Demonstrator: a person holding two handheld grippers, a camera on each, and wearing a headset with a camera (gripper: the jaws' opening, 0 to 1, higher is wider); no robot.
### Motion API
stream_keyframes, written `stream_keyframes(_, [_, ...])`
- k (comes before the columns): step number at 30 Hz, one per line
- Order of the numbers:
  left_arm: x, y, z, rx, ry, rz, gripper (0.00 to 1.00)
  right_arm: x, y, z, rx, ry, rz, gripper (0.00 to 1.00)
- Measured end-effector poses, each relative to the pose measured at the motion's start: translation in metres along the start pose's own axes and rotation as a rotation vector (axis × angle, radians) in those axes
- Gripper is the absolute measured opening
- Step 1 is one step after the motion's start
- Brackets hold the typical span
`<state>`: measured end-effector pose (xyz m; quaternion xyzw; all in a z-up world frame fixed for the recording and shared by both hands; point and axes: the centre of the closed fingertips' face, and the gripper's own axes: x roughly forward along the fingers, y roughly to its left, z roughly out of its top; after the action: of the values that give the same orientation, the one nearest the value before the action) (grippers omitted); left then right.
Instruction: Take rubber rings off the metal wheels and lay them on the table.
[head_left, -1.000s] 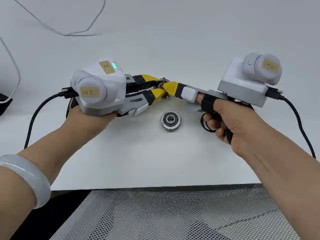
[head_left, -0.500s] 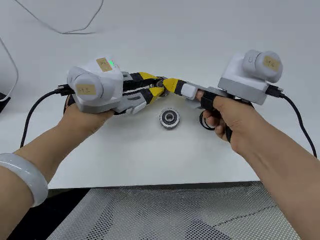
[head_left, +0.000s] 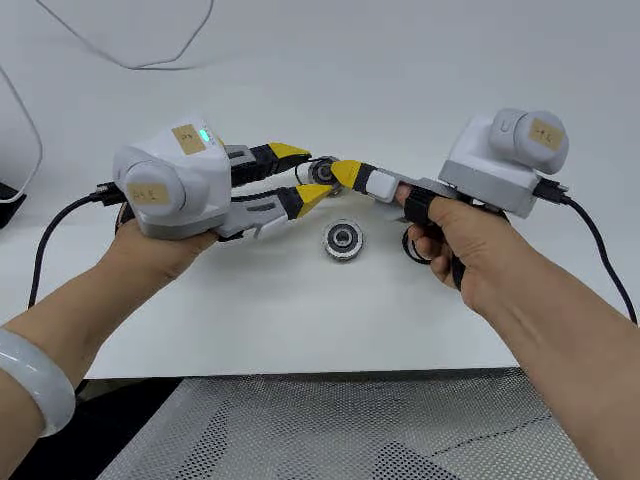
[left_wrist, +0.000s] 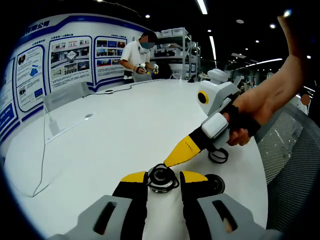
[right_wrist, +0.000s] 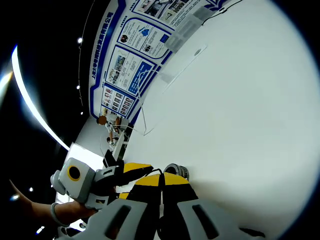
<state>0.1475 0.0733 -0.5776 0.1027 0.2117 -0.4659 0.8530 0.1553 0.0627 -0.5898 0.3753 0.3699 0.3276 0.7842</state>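
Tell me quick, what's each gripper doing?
Left gripper: closed on the metal wheel.
Right gripper: closed on the rubber ring.

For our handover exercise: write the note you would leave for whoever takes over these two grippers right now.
Left tongs grip a metal wheel off the table.
Right tongs are shut, seemingly pinching its rubber ring, which is partly off.
Done: one loose ring lies on the table by the right hand.
Left: finish this ring, lay it down, then strip the second wheel on the table.
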Motion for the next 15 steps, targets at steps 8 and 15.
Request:
stream_keyframes(8, [-0.008, 0.002, 0.003, 0.002, -0.016, 0.024, 0.33, -0.006, 0.003, 0.002, -0.007, -0.005, 0.002, 0.01])
stream_keyframes(15, [-0.017, 0.004, -0.005, -0.008, 0.0, 0.041, 0.34, -0.024, 0.008, 0.001, -0.064, 0.003, -0.013, 0.01])
